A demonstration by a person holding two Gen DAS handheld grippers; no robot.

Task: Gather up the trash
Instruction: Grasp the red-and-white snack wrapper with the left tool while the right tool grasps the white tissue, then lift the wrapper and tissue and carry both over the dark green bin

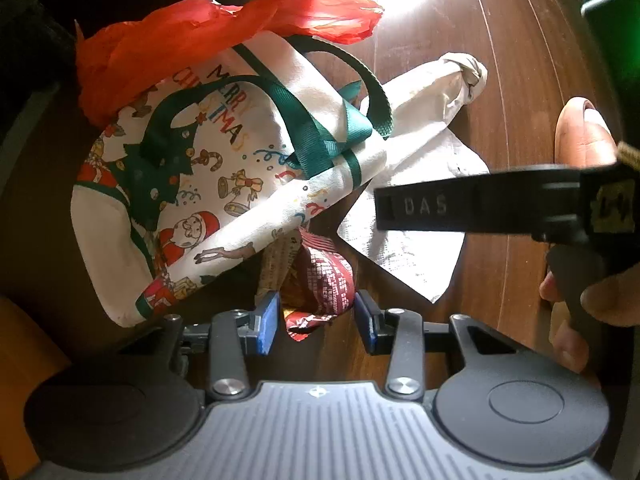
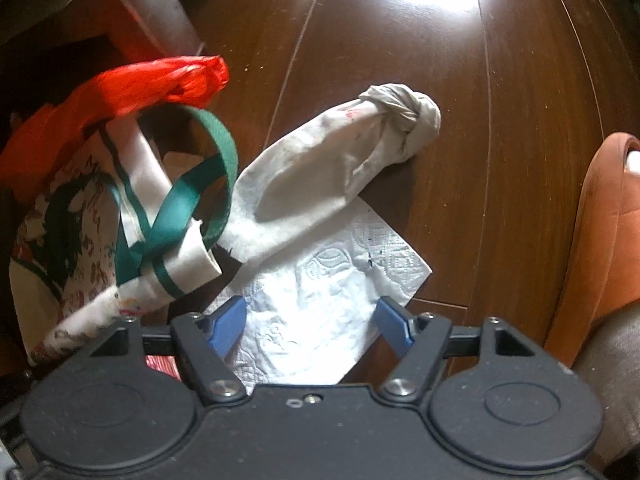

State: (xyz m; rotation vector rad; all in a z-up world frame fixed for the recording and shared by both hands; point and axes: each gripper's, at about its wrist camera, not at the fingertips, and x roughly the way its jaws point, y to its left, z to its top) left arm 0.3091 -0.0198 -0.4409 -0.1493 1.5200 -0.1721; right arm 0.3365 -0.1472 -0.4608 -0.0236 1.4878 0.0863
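A crumpled red and yellow snack wrapper (image 1: 316, 296) lies on the dark wood floor (image 1: 500, 60), partly under a Christmas-print tote bag (image 1: 224, 184). My left gripper (image 1: 316, 320) points down over it. Its blue pads (image 1: 266, 320) stand close on either side of the wrapper, and I see no clear squeeze. A white paper napkin (image 2: 320, 292) lies flat beside a knotted, soiled white cloth bundle (image 2: 340, 152). My right gripper (image 2: 312, 326) hangs open above the napkin, whose near part lies between the widely spread blue pads (image 2: 394, 326).
The tote bag (image 2: 80, 240) has green strap handles (image 2: 188, 200), and a red plastic bag (image 2: 132, 88) lies across its top. An orange slipper (image 2: 600, 240) with a foot in it stands at the right. A grey furniture leg (image 2: 156, 8) rises behind the bag.
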